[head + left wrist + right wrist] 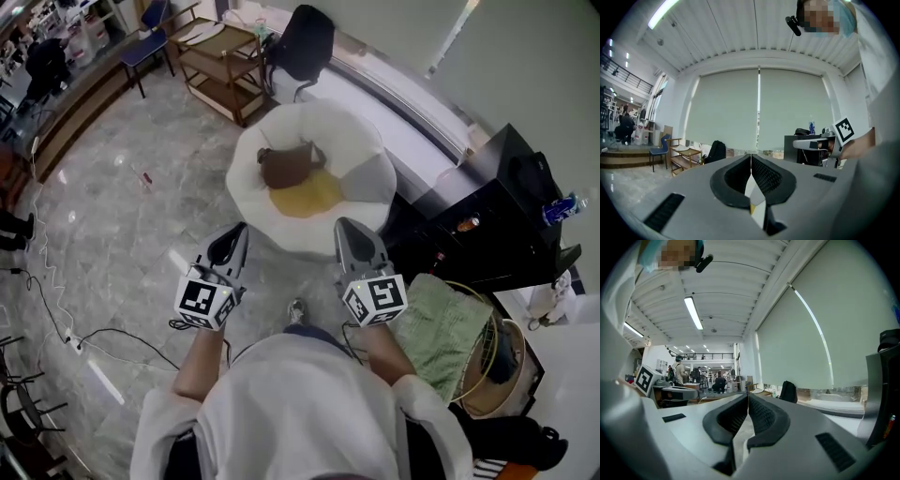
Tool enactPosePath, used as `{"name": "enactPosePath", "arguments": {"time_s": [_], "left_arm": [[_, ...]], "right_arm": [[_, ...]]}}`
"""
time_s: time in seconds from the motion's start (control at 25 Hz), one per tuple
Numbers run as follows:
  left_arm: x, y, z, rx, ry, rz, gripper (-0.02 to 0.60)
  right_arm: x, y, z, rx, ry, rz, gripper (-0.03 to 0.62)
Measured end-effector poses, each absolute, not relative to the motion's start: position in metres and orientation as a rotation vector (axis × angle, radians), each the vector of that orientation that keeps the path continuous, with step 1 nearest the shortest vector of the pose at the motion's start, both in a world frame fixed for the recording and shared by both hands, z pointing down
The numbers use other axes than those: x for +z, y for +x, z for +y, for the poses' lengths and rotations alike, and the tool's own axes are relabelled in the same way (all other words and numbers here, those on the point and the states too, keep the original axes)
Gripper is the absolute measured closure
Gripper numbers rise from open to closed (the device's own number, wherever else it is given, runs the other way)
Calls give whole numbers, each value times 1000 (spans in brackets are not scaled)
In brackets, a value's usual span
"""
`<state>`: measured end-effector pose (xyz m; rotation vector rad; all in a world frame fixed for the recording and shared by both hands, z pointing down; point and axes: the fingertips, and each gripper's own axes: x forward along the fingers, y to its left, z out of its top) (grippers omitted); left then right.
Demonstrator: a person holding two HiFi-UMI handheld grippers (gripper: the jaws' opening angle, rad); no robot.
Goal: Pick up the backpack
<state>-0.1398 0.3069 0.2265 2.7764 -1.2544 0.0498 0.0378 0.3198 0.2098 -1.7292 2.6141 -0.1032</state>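
The black backpack (302, 42) stands upright far ahead, against the low window ledge beside a wooden cart. It also shows small in the left gripper view (715, 151) and the right gripper view (789, 391). My left gripper (236, 234) and right gripper (345, 230) are held side by side close to my body, well short of the backpack. Both point level toward it. The left gripper's (751, 157) jaws are shut with nothing between them, and so are the right gripper's (748, 394).
A white beanbag (361, 141) with a brown cushion (286, 167) and a yellow one lies between me and the backpack. The wooden shelf cart (220, 66) and a blue chair (150, 37) stand far left. A black cabinet (497, 216) is at right. Cables (56, 309) trail over the floor.
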Motion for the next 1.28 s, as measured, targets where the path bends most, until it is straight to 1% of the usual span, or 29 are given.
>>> {"name": "enactPosePath", "arguments": {"time_s": [0.2, 0.36, 0.72, 1.28], "left_arm": [[230, -123, 276, 61, 2749, -1304, 549], [235, -123, 256, 74, 2727, -1327, 549], [239, -137, 202, 60, 2723, -1304, 549], [230, -170, 100, 58, 2821, -1114, 549]], "right_arm": [[213, 56, 279, -121, -1679, 2632, 565], [218, 60, 253, -142, -1668, 2636, 565], [222, 50, 202, -161, -1695, 2618, 564], [203, 25, 120, -104, -1886, 2457, 564]]}}
